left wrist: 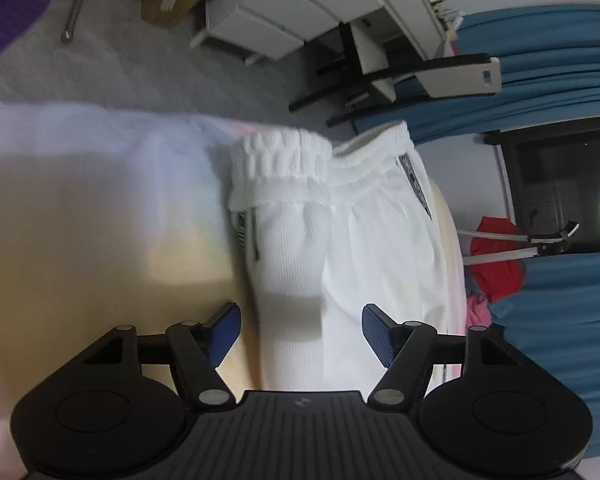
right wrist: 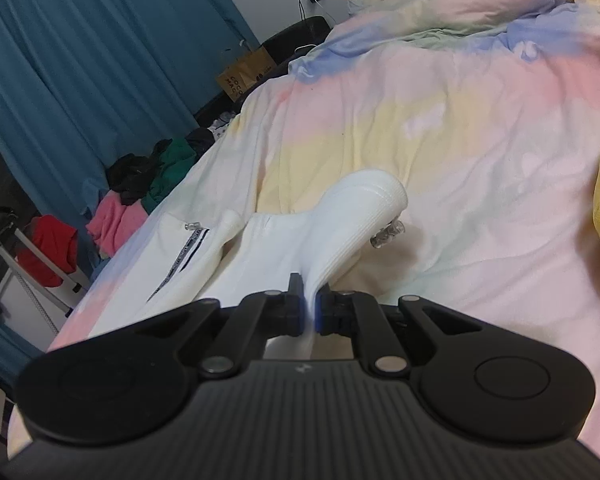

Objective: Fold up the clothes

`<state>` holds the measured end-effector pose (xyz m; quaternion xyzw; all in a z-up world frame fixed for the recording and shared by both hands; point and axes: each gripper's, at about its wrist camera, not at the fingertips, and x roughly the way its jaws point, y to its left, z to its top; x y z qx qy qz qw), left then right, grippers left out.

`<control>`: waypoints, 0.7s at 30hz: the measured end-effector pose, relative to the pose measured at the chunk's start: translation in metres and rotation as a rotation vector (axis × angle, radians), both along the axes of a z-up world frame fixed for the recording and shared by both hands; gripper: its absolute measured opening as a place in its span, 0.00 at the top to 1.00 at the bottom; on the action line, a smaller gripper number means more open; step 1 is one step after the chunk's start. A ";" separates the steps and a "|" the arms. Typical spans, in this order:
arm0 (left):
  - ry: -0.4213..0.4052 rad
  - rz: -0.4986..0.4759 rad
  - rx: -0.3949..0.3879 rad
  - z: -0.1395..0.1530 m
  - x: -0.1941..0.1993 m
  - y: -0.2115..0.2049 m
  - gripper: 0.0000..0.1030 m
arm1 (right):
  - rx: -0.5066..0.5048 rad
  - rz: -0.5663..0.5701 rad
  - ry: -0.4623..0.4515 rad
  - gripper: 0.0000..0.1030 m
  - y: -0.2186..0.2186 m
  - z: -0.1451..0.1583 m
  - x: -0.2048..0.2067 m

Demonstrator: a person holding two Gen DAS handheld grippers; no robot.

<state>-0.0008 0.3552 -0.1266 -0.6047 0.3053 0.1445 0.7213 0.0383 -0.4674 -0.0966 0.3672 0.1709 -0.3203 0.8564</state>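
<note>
Right gripper [right wrist: 309,312] is clamped on a fold of the white pants [right wrist: 284,248], lifting it off the pastel bedspread [right wrist: 440,128] near the bed's near edge; left gripper [left wrist: 300,330] hangs with jaws wide, the pants' elastic waistband [left wrist: 280,160] ahead of it, fabric between the fingers but ungripped; blue curtains [right wrist: 80,60] line the wall; pink and red clothes [right wrist: 116,220] heap beside the bed; a white drawer unit [left wrist: 300,8] stands on grey floor.

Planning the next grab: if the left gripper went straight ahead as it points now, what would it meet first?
Probably the white pants: the open left gripper already has their fabric between its fingers, with the waistband farther ahead. Depth is unclear.
</note>
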 end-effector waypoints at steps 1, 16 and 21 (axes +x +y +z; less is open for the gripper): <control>0.004 0.004 -0.018 -0.004 0.006 0.000 0.44 | 0.005 -0.001 -0.005 0.92 0.000 0.000 0.000; -0.247 -0.021 0.134 0.097 0.015 0.003 0.90 | -0.040 0.039 -0.142 0.93 0.003 0.074 0.008; -0.275 -0.059 0.223 0.140 0.100 -0.005 0.90 | -0.112 0.068 -0.125 0.93 0.003 0.100 0.081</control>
